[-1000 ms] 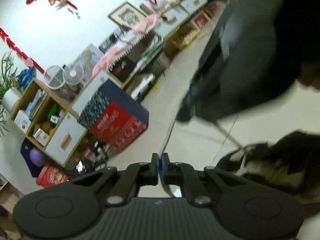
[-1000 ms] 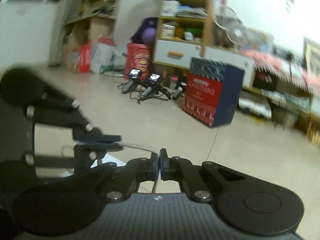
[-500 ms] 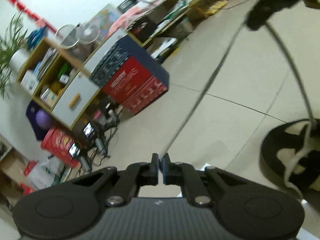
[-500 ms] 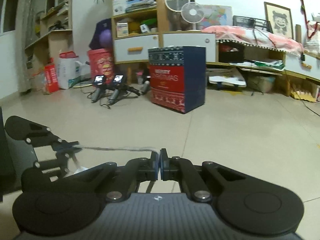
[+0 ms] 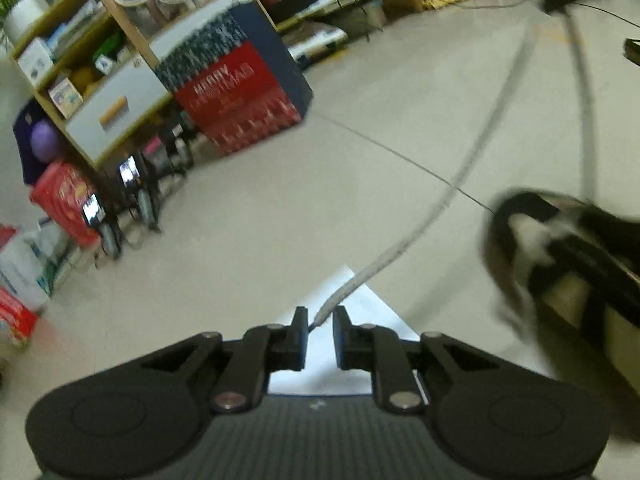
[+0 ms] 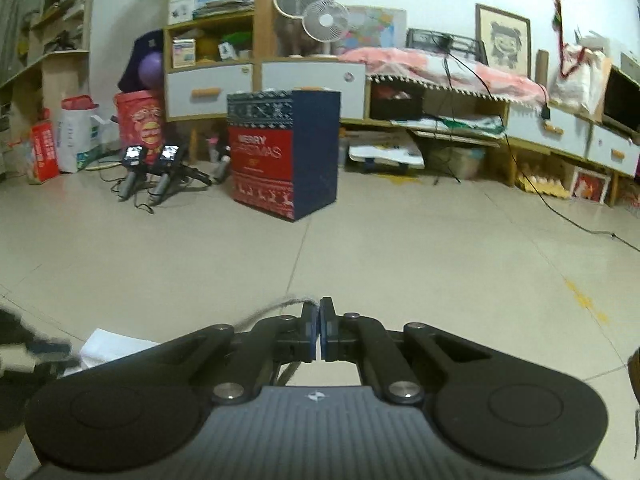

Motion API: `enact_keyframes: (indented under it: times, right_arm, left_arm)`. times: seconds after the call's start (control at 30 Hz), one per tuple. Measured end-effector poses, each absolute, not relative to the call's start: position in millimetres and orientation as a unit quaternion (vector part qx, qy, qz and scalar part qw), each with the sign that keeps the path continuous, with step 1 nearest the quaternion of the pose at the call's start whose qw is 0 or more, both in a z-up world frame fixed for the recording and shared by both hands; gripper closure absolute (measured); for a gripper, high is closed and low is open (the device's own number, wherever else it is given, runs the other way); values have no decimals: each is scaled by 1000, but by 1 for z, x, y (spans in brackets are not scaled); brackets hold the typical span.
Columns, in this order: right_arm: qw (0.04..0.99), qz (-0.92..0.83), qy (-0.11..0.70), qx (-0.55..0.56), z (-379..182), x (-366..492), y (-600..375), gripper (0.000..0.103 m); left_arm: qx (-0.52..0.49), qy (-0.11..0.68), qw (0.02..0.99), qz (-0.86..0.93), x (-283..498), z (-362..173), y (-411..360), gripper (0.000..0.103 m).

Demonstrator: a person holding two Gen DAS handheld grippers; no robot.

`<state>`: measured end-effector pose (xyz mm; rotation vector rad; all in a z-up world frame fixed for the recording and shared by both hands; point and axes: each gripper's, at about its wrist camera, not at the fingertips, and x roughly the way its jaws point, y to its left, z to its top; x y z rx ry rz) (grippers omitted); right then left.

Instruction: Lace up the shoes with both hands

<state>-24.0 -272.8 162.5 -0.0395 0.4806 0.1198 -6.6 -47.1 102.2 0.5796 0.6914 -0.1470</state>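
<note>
Two tongs work one grey woven shoelace [image 5: 460,188]: the left tongs [image 5: 320,322] are opening, its end lying loose between the pads; the right tongs [image 6: 319,316] clench another stretch. Nearby, a black-and-cream shoe [image 5: 560,256] rests on the floor.

low wrist views, both facing gift box [image 5: 236,92]

"MERRY CHRISTMAS" in pale letters on the red front band of the navy gift box [image 6: 280,160] standing on the floor, far side near the shelves; in the left wrist view only "MERRY" reads clearly on it. Print on the red bucket [image 6: 140,120] left of it is unreadable.
</note>
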Motion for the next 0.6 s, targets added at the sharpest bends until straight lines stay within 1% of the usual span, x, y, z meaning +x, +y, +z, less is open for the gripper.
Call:
enact_keyframes:
  times: [0.1,0.17,0.2,0.27,0.3,0.33,0.4,0.5,0.6]
  right_arm:
    - [966,56,254,-7,158,-13,-273,101]
    - [958,64,279,-21,154,4,-267,100]
    - [952,78,295,-29,150,13,-263,97]
    - [936,130,324,-41,145,28,-254,97]
    - [929,155,334,-44,144,33,-251,95]
    - [923,172,341,-47,144,36,-248,84]
    - [915,200,349,-47,143,36,-245,68]
    - [909,222,352,-18,140,31,-249,67]
    - [914,207,350,2,137,22,-255,67]
  left_arm:
    - [272,326,903,-65,31,108,-40,88]
    - [244,346,904,-54,53,106,-29,88]
    - [230,358,904,-45,63,103,-23,88]
    - [217,375,901,-23,73,96,-8,88]
    - [215,380,899,-14,75,93,0,88]
    - [220,383,897,-4,75,89,7,88]
    - [218,395,892,9,76,84,21,88]
    - [205,416,886,29,78,75,44,88]
    - [184,430,883,49,76,72,65,88]
